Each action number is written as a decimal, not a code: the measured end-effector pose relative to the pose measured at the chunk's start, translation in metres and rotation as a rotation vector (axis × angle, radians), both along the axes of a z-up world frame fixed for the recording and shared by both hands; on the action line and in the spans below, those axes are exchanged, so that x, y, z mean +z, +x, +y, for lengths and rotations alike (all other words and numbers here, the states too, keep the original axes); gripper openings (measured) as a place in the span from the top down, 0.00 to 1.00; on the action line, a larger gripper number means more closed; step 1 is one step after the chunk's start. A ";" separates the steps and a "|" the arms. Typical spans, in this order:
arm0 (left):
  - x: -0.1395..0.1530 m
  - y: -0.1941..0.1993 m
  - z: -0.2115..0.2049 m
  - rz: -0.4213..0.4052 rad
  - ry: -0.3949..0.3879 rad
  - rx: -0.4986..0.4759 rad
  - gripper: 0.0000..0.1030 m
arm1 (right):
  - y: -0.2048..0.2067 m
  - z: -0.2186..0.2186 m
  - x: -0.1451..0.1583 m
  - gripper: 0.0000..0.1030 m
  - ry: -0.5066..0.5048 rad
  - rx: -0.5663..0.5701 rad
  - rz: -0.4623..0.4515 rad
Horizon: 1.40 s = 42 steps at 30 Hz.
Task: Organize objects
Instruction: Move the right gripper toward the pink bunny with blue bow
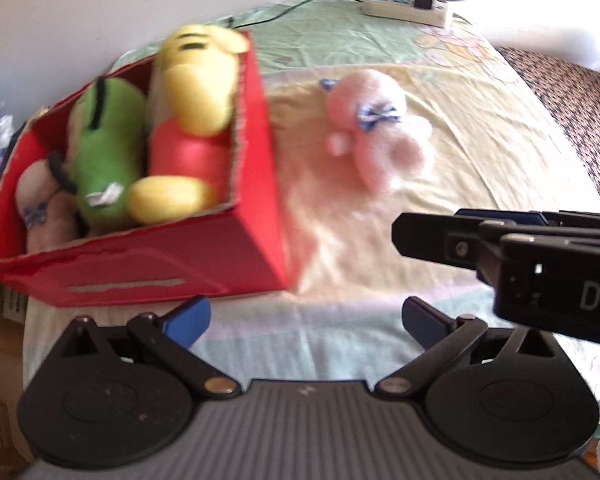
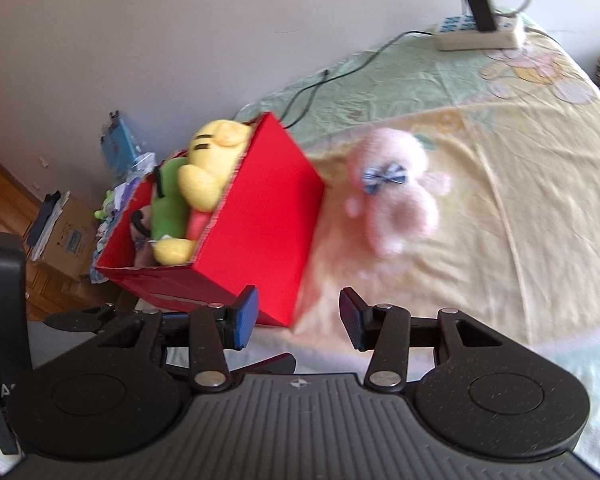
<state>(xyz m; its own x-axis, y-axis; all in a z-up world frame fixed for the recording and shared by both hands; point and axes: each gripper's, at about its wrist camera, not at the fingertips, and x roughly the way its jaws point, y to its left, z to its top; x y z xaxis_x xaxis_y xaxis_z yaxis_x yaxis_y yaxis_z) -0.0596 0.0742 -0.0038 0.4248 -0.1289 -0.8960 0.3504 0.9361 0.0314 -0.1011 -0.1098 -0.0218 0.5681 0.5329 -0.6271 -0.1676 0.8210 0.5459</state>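
- Sitting on the bed sheet [image 1: 440, 92] near its left edge, the red box [image 1: 204, 240] holds 3 plush toys: a yellow plush [image 1: 196, 92] in a red top, a green plush [image 1: 108, 152] and a beige plush [image 1: 40, 200].
- A pink plush [image 2: 396, 196] with a blue bow lies on the sheet just beside the box's right wall, outside it.
- The left gripper [image 1: 306, 316] hangs released in front of the box, blue pads apart, gripping nothing.
- The right gripper [image 2: 298, 316] is likewise spread and empty, near the box's front corner.
- A power strip [image 2: 480, 36] with a black plug rests at the far edge.
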 end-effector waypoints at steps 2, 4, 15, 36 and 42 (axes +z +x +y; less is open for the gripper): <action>0.000 -0.001 -0.010 0.006 0.003 -0.022 0.01 | -0.001 -0.009 -0.003 0.53 0.000 -0.017 0.012; -0.002 -0.002 -0.019 0.016 0.004 -0.044 0.01 | -0.003 -0.017 -0.006 0.53 0.004 -0.035 0.022; -0.010 -0.006 -0.056 0.040 0.017 -0.162 0.01 | -0.011 -0.053 -0.023 0.53 0.016 -0.157 0.079; -0.036 0.020 -0.078 0.089 -0.010 -0.263 0.01 | 0.002 -0.080 -0.053 0.52 0.106 -0.317 0.186; -0.037 0.036 -0.084 0.081 -0.002 -0.254 0.01 | 0.015 -0.079 -0.053 0.53 0.119 -0.315 0.181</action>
<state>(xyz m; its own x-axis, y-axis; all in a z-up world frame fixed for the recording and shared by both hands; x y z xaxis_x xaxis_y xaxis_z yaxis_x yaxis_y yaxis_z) -0.0240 -0.0098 -0.0410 0.3056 -0.2242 -0.9254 0.5757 0.8176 -0.0080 -0.0862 -0.1893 -0.0746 0.6012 0.4250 -0.6767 0.1912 0.7457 0.6382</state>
